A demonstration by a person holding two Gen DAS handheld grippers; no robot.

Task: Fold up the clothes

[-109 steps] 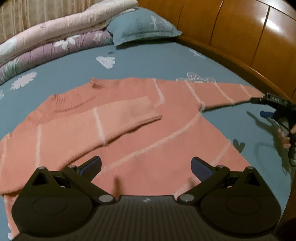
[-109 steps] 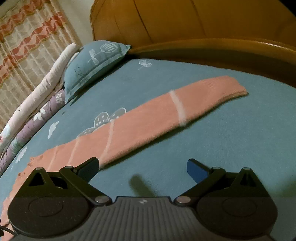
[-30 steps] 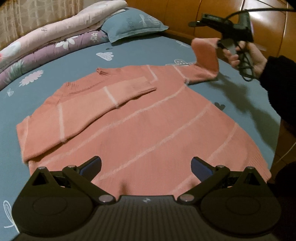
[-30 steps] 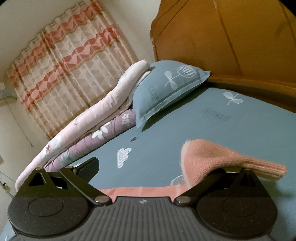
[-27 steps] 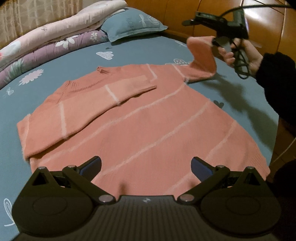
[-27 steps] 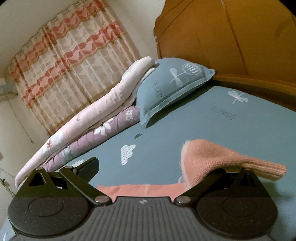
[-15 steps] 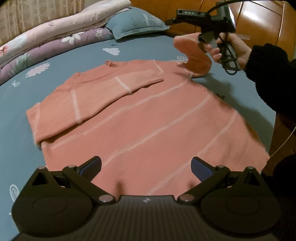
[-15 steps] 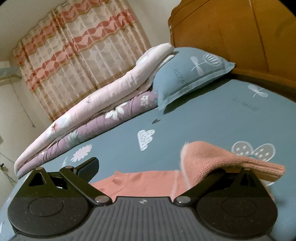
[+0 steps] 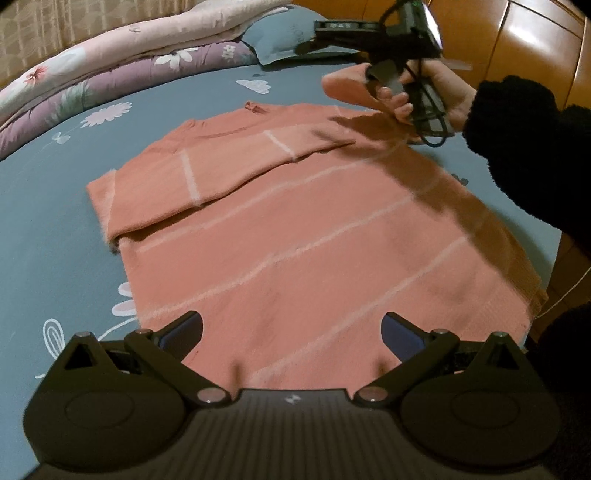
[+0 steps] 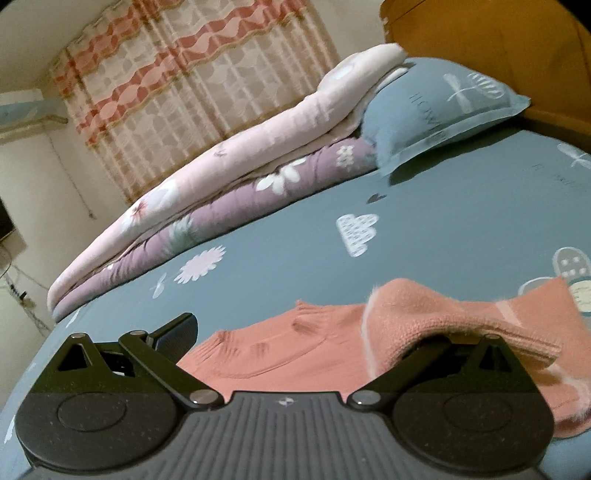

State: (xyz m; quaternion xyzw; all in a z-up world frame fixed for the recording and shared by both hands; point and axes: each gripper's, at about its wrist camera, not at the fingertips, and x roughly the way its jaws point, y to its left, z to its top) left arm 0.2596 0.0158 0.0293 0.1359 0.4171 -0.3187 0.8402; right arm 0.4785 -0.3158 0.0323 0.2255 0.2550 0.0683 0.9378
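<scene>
Right claw (image 9: 321, 35): raised above the far shoulder of the sweater, carried in a bare hand (image 9: 428, 92) wrapped round its grip, forearm in a black sleeve (image 9: 524, 147) reaching in from the right edge of the left wrist view.
Right claw state: its own camera shows the left finger swung wide and the cuff (image 10: 402, 325) draped over the right finger; whether anything pinches the cuff I cannot tell.
Left claw (image 9: 291, 328): released, both blue-tipped fingers spread wide, poised low over the hem end of the sweater and pinching nothing.
Sweater (image 9: 314, 236): salmon pink knit with thin pale stripes, spread flat on the bed, hem nearest the left claw, collar away from it.
Left sleeve (image 9: 229, 166): folded across the chest, lying flat on the body of the sweater.
Right sleeve: lifted off the bed at its cuff end, bent back toward the chest, blurred by motion.
Bed (image 9: 48, 206): teal sheet printed with white flowers and clouds.
Bedding (image 10: 229, 177): pink and purple floral quilts stacked along the far side, a teal pillow (image 10: 439, 107) at their end beside the wooden headboard (image 9: 517, 40).
Curtain (image 10: 177, 88): patterned cream and red, behind the quilts.
</scene>
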